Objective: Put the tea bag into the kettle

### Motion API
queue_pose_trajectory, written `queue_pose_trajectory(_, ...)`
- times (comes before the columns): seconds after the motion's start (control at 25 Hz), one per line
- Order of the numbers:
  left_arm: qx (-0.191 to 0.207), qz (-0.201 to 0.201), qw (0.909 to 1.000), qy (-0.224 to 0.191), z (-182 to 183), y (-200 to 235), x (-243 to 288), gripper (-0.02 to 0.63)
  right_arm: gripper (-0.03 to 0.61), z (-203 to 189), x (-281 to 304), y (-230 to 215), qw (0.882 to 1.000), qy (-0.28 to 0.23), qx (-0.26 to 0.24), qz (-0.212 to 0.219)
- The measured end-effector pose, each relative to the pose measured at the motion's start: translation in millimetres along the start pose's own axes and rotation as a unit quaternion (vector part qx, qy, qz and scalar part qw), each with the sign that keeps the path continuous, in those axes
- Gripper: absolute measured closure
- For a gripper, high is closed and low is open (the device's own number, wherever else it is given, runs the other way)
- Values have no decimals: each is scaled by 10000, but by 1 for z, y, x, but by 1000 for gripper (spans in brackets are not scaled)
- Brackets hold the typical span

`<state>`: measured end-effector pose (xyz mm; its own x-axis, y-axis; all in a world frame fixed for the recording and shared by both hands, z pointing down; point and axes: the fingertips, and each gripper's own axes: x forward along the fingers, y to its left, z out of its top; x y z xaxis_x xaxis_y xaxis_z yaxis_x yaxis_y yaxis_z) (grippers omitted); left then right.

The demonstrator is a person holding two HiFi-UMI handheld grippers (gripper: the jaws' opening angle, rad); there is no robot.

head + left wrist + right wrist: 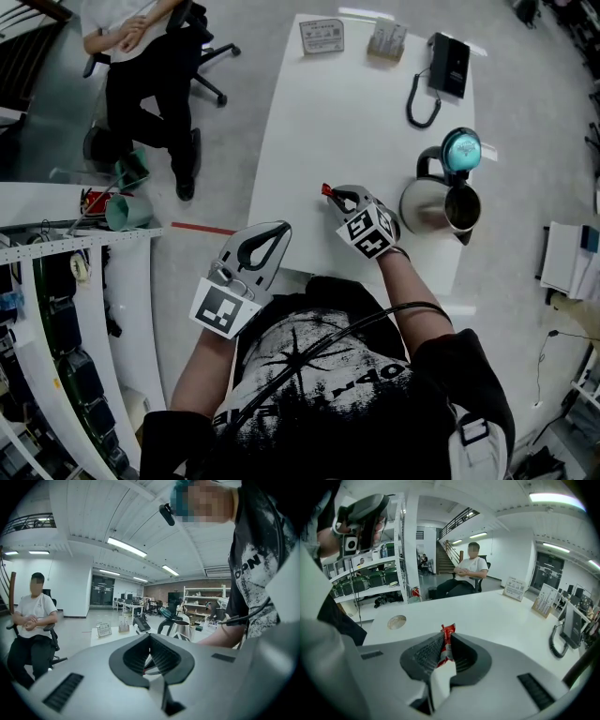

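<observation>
White office table (319,122) | right gripper (444,639) jaws pinched on tea bag (448,631) | light, limp sachet, probably best held by its edge | left gripper (150,637) closed, empty | kettle (439,204) nearby

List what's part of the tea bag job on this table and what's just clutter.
In the job:
- tea bag, clamped in the right gripper
- kettle, lid open

Lying about:
- desk phone
- sign card
- small card stand
</observation>
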<state>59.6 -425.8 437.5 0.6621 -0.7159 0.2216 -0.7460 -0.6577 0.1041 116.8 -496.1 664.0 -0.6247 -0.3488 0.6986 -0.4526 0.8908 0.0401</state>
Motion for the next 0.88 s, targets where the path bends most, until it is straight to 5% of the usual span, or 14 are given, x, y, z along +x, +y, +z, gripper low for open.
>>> queue_pose_trajectory(0.52, 520, -397, 9977, -196, 16, -11, 8, 603, 528, 68, -93, -28, 9887, -1169, 197, -921)
queue_pose_trajectory(0.88, 787, -1245, 9885, -333, 30, -55, 43, 603, 528, 94, -176, -49, 9676, -1859, 267, -1690)
